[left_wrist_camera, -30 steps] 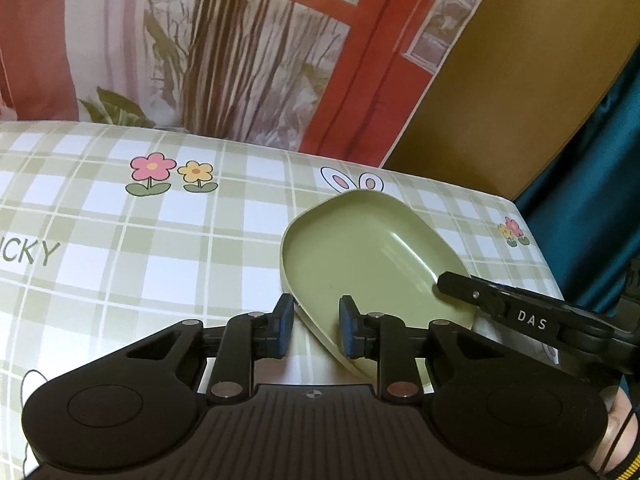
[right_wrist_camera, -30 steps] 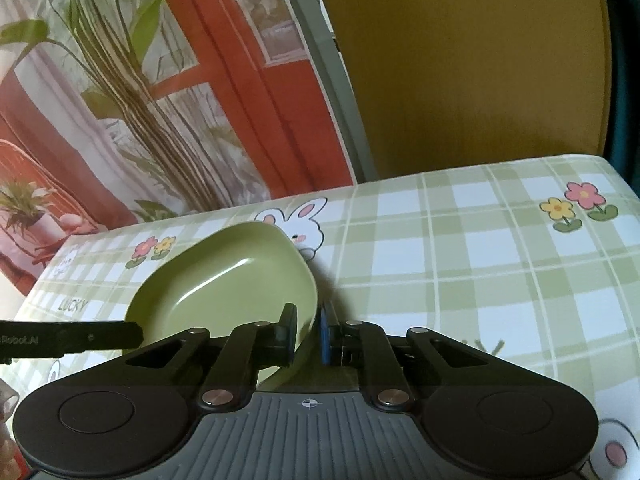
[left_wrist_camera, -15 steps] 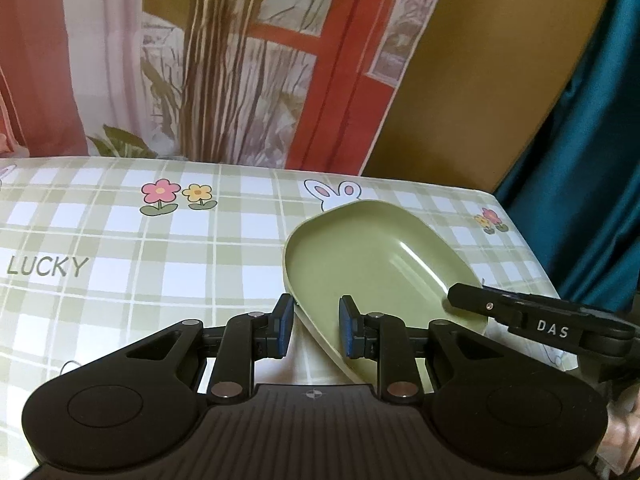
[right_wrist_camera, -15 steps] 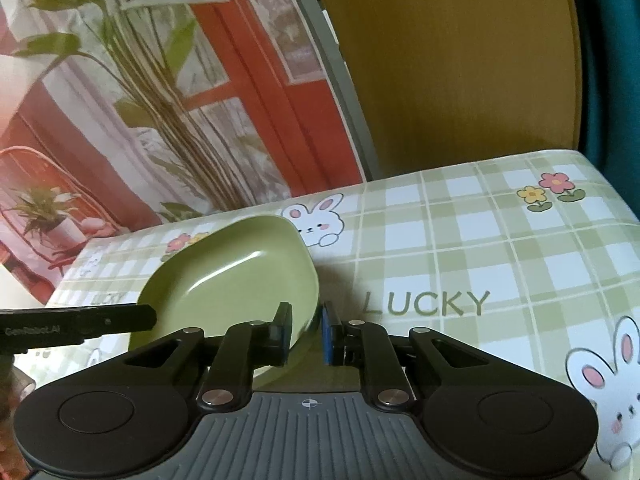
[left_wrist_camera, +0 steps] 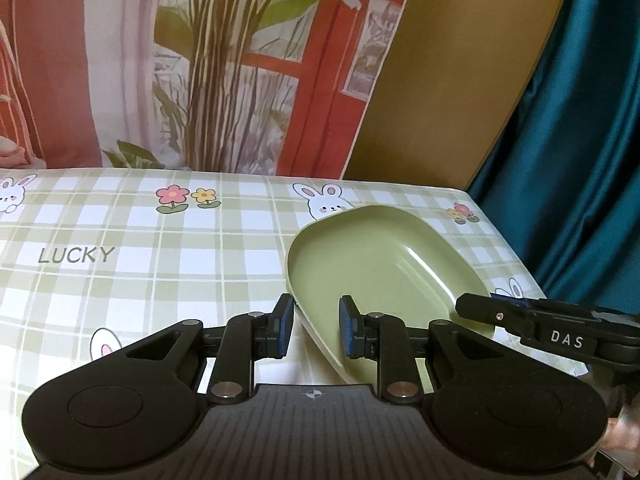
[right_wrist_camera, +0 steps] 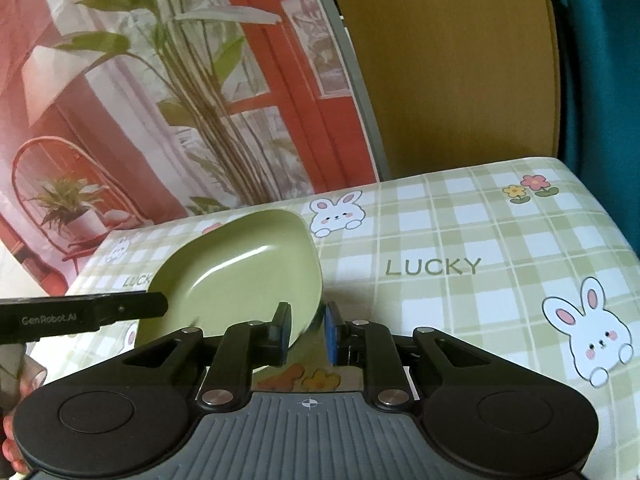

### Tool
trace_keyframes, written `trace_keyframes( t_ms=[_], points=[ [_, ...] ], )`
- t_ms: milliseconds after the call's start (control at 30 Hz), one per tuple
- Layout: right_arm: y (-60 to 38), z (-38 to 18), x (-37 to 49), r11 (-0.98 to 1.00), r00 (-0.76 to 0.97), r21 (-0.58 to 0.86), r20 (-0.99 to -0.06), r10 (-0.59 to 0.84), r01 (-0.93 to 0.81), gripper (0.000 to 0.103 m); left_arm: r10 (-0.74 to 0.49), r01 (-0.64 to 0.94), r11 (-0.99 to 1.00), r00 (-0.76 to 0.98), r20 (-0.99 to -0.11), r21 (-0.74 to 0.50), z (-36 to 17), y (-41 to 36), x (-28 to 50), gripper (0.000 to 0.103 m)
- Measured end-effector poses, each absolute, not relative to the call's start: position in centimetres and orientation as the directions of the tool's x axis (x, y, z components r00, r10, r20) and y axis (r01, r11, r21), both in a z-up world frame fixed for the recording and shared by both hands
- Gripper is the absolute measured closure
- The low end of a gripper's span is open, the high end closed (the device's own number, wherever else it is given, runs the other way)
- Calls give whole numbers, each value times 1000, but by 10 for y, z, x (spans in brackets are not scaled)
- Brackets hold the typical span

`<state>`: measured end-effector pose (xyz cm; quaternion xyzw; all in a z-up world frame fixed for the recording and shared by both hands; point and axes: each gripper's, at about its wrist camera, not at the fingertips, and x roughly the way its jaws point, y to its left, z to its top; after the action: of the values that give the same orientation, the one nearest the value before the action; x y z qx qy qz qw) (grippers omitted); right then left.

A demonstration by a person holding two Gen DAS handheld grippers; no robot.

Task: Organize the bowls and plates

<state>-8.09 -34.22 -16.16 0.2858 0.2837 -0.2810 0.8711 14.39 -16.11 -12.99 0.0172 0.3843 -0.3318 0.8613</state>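
A green oval plate (left_wrist_camera: 376, 264) is held tilted above the checked tablecloth. My left gripper (left_wrist_camera: 316, 330) is shut on the plate's near left rim, one blue pad on each side. My right gripper (right_wrist_camera: 306, 334) is shut on the opposite rim of the same plate (right_wrist_camera: 240, 276). Each gripper's finger shows in the other's view: the right one at the plate's right edge (left_wrist_camera: 532, 320), the left one at the plate's left edge (right_wrist_camera: 88, 312).
The table (left_wrist_camera: 120, 264) has a green-and-white checked cloth with rabbits, flowers and the word LUCKY. A printed backdrop with a plant (left_wrist_camera: 224, 60) and a brown panel (left_wrist_camera: 460, 72) stand behind it. A teal curtain (left_wrist_camera: 580, 160) hangs to the right of the table.
Both grippers have drawn back and up with the plate held between them, so more of the tablecloth shows beneath. The grips on the rims have not changed.
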Motion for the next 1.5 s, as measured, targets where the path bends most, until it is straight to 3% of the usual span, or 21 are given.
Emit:
trace_keyframes(
  t_ms=[667, 1500],
  points=[
    [-268, -145, -114, 698, 659, 306, -685, -311, 647, 84, -588, 598, 761, 473, -656, -250, -125, -130, 101, 77],
    [-215, -165, -148, 689, 627, 314, -734, -261, 654, 83, -573, 617, 756, 463, -677, -218, -136, -118, 60, 77]
  ],
)
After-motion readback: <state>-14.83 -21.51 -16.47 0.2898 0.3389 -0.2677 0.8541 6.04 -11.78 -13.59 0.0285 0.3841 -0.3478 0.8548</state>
